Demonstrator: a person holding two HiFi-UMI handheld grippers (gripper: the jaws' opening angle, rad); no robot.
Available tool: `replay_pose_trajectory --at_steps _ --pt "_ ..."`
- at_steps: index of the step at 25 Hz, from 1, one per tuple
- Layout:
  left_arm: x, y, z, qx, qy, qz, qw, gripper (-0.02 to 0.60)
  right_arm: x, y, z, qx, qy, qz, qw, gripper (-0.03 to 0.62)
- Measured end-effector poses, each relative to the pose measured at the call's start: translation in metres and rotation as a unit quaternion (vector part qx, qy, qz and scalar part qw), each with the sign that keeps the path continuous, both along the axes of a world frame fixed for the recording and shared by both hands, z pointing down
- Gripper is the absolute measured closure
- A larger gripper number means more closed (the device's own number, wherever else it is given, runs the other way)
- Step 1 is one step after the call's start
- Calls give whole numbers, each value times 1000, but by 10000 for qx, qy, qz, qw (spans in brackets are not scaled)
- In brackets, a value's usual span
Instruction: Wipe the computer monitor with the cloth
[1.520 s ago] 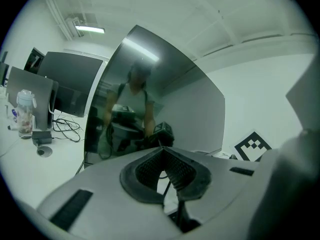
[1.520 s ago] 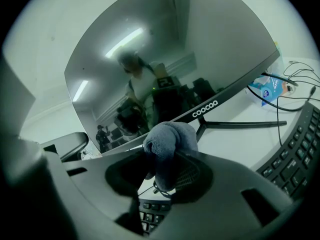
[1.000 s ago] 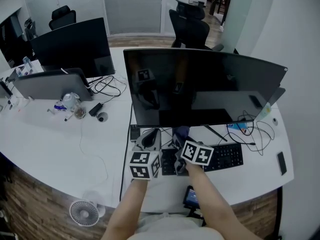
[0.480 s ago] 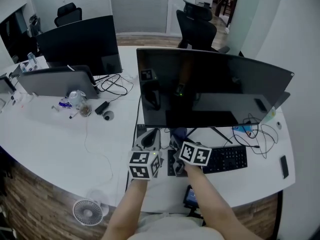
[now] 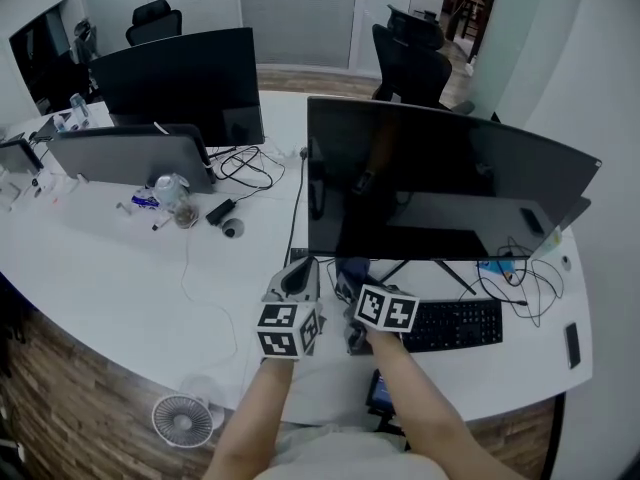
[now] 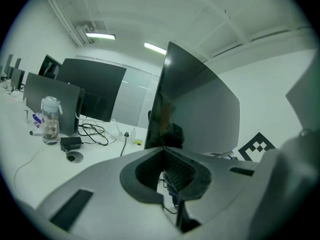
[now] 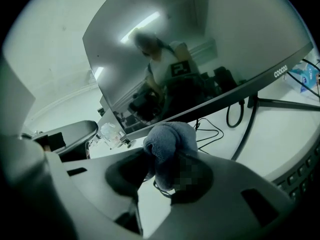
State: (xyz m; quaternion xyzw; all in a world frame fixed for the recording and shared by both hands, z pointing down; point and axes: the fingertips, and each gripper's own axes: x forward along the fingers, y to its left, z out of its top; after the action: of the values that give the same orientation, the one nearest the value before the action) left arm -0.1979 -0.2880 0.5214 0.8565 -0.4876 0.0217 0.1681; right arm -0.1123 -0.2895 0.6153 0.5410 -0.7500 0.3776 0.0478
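The right gripper (image 7: 165, 176) clamps the blue-grey cloth (image 7: 169, 141) below the monitor (image 5: 450, 178), which stands at its twelve o'clock. The left gripper (image 6: 162, 171), at nine o'clock, sits pinched together and empty. Wiping seems not yet started; next the cloth must rise to the screen.

Monitor (image 5: 440, 178) standing on the surface (image 5: 100, 268), keyboard (image 5: 450, 325) lying before it.
The right tool (image 5: 352, 280) is holding the cloth (image 5: 353, 266) under the monitor's lower edge, the left tool (image 5: 300, 276) sitting just left of it; a second monitor (image 5: 180, 83) is standing behind, further left.

Open air before the monitor (image 5: 440, 183) screen; beneath it, stand legs (image 5: 452, 274), keyboard (image 5: 455, 325) and cables (image 5: 522, 273) crowding the tabletop (image 5: 100, 268).
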Motion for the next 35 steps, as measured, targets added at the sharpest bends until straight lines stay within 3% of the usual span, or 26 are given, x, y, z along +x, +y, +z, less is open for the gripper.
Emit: replay_pose_trajectory --at_steps 35 --pt "-65 -1 4 -59 -27 -549 9985 574 -97 -8 0 -110 174 -1136 9933 473"
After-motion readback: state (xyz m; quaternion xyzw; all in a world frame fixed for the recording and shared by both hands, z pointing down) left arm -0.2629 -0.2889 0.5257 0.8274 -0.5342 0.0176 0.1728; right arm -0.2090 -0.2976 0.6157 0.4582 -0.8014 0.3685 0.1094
